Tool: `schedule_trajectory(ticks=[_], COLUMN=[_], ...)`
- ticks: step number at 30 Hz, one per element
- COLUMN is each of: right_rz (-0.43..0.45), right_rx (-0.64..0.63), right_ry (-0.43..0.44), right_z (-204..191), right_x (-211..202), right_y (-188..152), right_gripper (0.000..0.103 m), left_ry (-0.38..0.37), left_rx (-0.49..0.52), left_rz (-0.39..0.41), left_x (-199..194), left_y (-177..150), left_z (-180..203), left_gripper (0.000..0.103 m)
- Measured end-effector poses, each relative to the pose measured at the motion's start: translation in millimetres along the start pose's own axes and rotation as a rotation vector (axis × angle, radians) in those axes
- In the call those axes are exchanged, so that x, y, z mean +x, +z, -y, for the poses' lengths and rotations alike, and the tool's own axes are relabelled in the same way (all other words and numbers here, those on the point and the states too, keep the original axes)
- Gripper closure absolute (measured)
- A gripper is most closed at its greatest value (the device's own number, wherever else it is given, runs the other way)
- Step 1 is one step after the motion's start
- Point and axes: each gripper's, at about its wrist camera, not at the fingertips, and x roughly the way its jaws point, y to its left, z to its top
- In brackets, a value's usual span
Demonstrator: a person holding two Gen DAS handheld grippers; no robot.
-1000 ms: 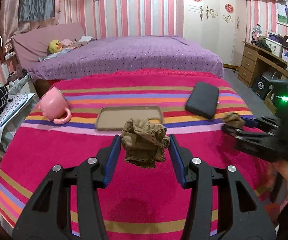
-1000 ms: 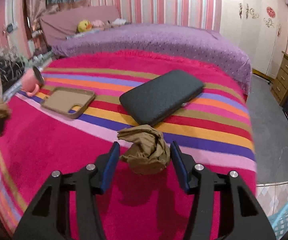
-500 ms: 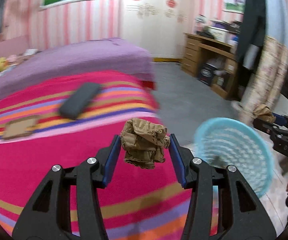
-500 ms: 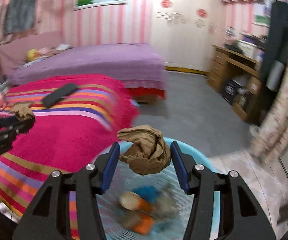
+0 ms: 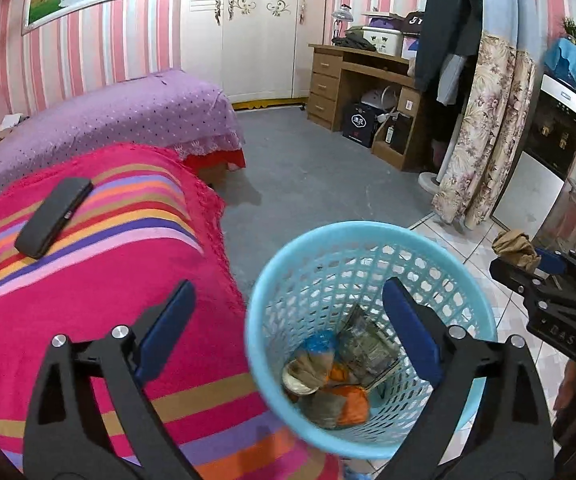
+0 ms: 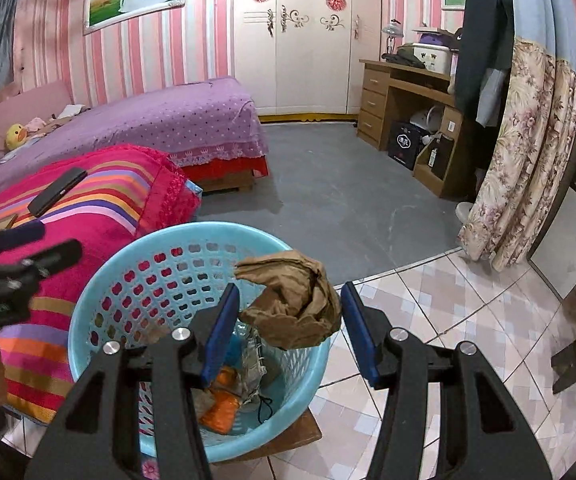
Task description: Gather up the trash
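1. Striped pink blanket (image 5: 88,280), which filled both wrist views a second ago, now lies only in the left half of each; grey floor (image 5: 307,176), a wooden desk (image 5: 363,80) and a flowered curtain (image 5: 483,128) take the right.
2. Blue plastic basket (image 5: 367,264), not seen a second ago, now sits in the lower middle of both views, just beside the blanket's edge, with orange, blue and silvery rubbish in its bottom.
3. Left gripper (image 5: 288,332) sits at the bottom of its own view with the basket's mouth behind it. Its jaws are opening, now spread wide, with nothing between them. The crumpled brown paper it clamped half a second ago is gone from its pads (image 5: 166,328); which scrap in the basket it is, I cannot tell.
4. Right gripper (image 6: 289,328) hangs over the basket's right rim in its own view, jaws about half spread and pressed on both sides of a brown paper wad (image 6: 291,304), the same hold as a second ago. In the left view that gripper and wad show at the right edge, beside the basket.
5. Black case (image 5: 54,218) lies on the blanket at the left of both views, as before.
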Motion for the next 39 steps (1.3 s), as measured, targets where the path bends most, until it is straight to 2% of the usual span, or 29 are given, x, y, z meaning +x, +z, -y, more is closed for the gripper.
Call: schedule_trajectory(ticks=[4,8,10,11,15,22,25,29,32,34,39], right_rz=[-0.006,-0.002,-0.002,0.01,0.04,0.117,0.15,0.176,0.189,0.21,0.197], right_rx=[-0.018,-0.028,-0.02,-0.017,0.015,-0.005,0.011,0.014,0.001,-0.037,-0.117], right_ry=[0.019,-0.003,-0.01,-0.031,-0.002,0.058,0.12,0.161,0.206,0.204,0.248], right_z=[-13.8,-28.4,-32.4,-34.9,-49.3,-108.9,-142.1,-184.1,-217.1,-236.7,-275.7], right_x=[12.5,23.7,26.7,24.3,3.1,-50.8,-79.0,-104.5,-115.4,-118.2,-114.1], right_y=[2.7,7.7,10.6,12.3,20.0,21.0,15.6,2.6,-15.4,-28.8,-54.5], right_gripper=[0.05,0.048,0.03,0.016,0.006,0.005,0.005,0.005,0.005,0.005,0.005], left_ry=[0.089,0.112,0.129,0.143,0.207,0.219,0.254,0.31,0.354,0.383,0.41], left_rx=[0.031,0.005,0.004,0.01,0.013,-0.109,-0.132,-0.157,-0.18,-0.185,-0.201], left_rz=[0.017,0.028,0.032,0.041,0.078,0.125,0.157,0.193,0.207,0.218,0.194], left_x=[-19.6,-40.3,-50.9,-59.6,-87.2,-146.6,-175.4,-210.2,-228.4,-238.4,-239.1], left_y=[-4.8,-8.2,-11.8,-15.6,-27.4,-39.8,-53.9,-78.0,-98.1,-113.7,-135.3], left_z=[-24.4,-51.1,-62.2,-70.5,-96.6,-147.4,-162.9,-187.5,-204.9,-216.5,-232.4], left_gripper=[0.009,0.008,0.007,0.007,0.006,0.006,0.006,0.006,0.006,0.005,0.005])
